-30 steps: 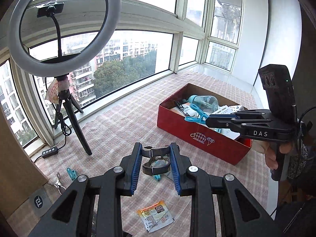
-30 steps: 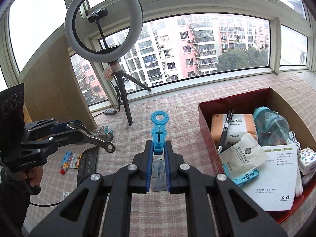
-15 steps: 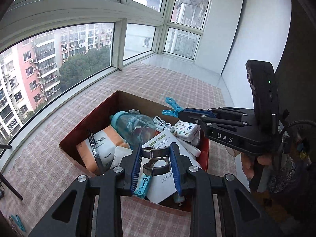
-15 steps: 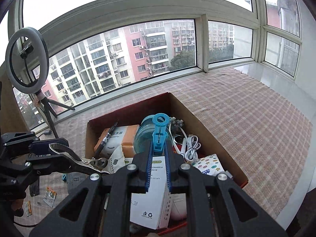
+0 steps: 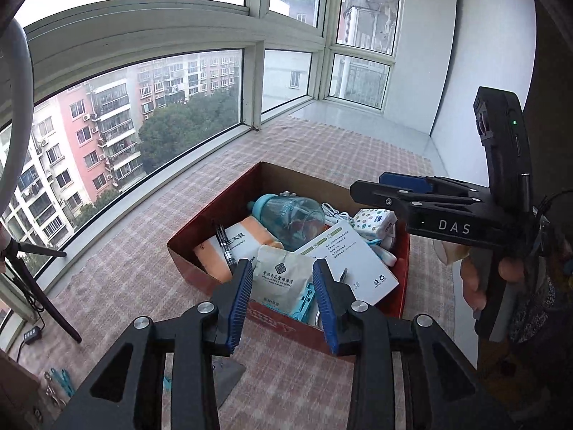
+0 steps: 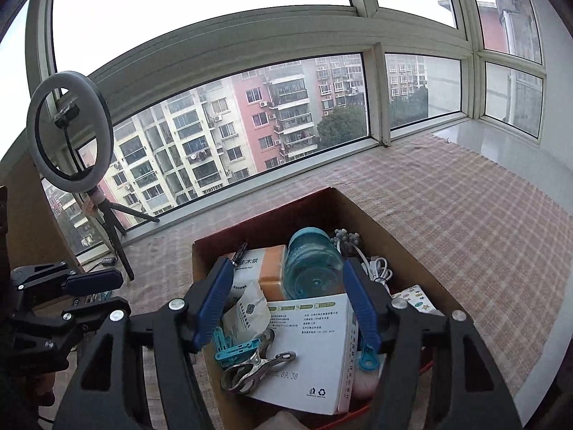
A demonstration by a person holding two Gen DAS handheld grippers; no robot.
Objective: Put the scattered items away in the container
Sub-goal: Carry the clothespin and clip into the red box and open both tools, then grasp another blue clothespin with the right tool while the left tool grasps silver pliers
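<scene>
The red cardboard box (image 5: pixel 286 326) (image 6: pixel 265 218) sits on the checked cloth, crowded with items. My left gripper (image 5: pixel 283 297) hovers over its near wall, jaws opening, nothing between them. My right gripper (image 6: pixel 286 304) hangs over the box's middle, jaws opening wide and holding nothing. A metal clip (image 6: pixel 258 362) lies on the white booklet (image 6: pixel 311 358) inside the box. A blue clip (image 6: pixel 369 354) sits at the booklet's edge just under my right gripper's right finger. From the left wrist view the right gripper (image 5: pixel 394 193) is above the box's far right corner.
The box also holds a blue bottle (image 6: pixel 311 265), an orange pack (image 5: pixel 243 240), a pen (image 5: pixel 224 242) and a white pouch (image 5: pixel 275 279). A ring light on a tripod (image 6: pixel 68 136) stands by the window. A teal clip (image 5: pixel 61 380) lies on the cloth at lower left.
Both grippers moved from the cloth to above the box. The left one let go of the metal clip and the right one the blue clip; both clips are now in the box.
</scene>
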